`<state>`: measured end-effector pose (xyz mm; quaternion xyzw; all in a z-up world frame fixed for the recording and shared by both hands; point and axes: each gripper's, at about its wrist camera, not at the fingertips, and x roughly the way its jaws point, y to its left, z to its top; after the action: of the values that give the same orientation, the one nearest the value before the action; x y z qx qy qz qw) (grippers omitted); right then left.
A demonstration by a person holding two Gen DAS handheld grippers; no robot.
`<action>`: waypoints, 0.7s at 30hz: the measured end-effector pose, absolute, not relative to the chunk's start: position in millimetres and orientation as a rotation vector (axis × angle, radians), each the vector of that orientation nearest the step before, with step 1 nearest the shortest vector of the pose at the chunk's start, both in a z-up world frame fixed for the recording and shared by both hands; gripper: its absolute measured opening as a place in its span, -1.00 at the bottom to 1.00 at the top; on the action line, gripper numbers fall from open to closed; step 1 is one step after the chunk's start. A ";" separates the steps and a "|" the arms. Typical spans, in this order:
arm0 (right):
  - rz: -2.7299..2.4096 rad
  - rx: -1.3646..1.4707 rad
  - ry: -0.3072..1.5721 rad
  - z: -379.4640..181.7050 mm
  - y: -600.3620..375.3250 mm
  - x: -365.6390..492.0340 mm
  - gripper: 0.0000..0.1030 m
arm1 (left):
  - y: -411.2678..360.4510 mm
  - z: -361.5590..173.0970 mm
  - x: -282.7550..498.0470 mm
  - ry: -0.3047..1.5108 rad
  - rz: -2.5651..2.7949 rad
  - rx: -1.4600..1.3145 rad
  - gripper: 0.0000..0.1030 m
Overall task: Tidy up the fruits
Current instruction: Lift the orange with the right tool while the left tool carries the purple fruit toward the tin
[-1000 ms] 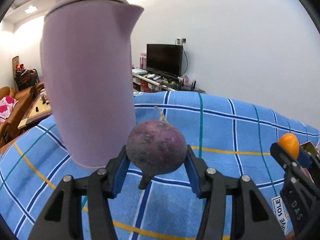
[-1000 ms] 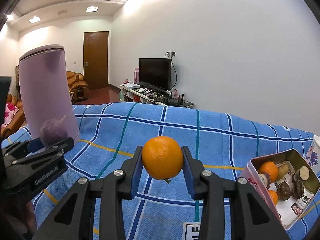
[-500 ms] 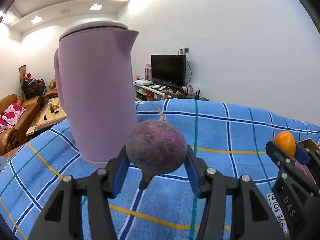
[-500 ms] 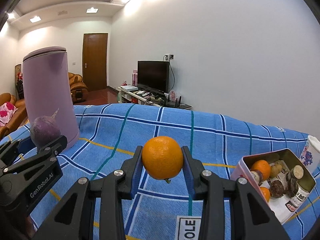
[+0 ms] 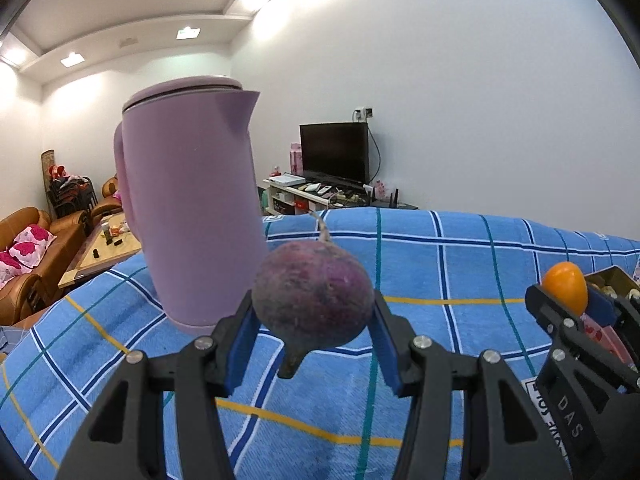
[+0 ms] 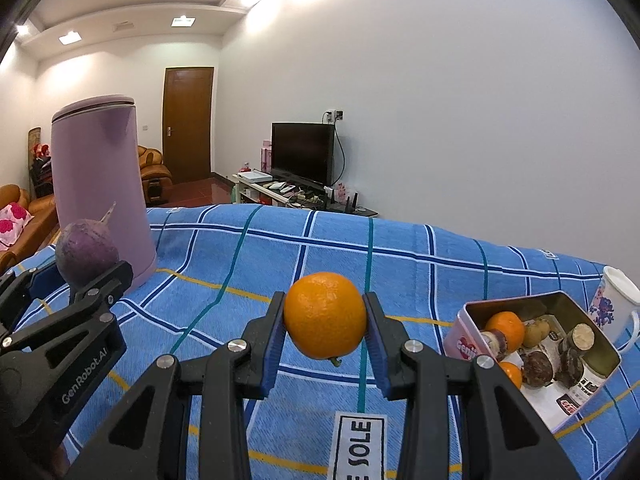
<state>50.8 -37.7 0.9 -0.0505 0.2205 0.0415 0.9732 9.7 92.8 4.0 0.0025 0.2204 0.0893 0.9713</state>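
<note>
My left gripper [image 5: 314, 326] is shut on a round purple radish-like root [image 5: 314, 294] with a thin tail, held above the blue checked tablecloth [image 5: 440, 264]. In the right wrist view the same root [image 6: 86, 252] shows at the far left in the left gripper [image 6: 76, 280]. My right gripper [image 6: 325, 330] is shut on an orange [image 6: 325, 316], also held above the cloth. That orange [image 5: 565, 288] appears at the right edge of the left wrist view. A pink tin [image 6: 466, 338] at the right holds several fruits and small jars.
A tall lilac kettle [image 5: 188, 208] stands on the cloth just left of and behind the root. A white mug [image 6: 614, 300] with a floral print sits behind the tin. A white label [image 6: 358, 444] lies on the cloth below the orange. Sofas, a TV and a door lie beyond.
The left gripper with the root has drawn back from the kettle, which now looks smaller and farther left. The right gripper and orange have kept still.
</note>
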 end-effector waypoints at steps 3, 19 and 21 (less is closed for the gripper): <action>0.084 -0.105 0.446 1.1 -38.9 49.0 -0.24 | 93.7 4.0 8.3 0.443 0.181 0.002 0.06; 0.067 -0.130 0.444 3.1 -55.5 32.5 -0.24 | 81.8 5.0 -3.5 0.454 0.141 -0.018 0.06; 0.066 -0.131 0.446 3.2 -59.6 30.1 -0.24 | 77.1 4.9 -5.3 0.456 0.133 -0.010 0.06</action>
<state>30.1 -59.6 3.2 -0.0647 0.2211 0.0329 0.9726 -5.3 77.1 4.9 -0.0051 0.2257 0.0659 0.9720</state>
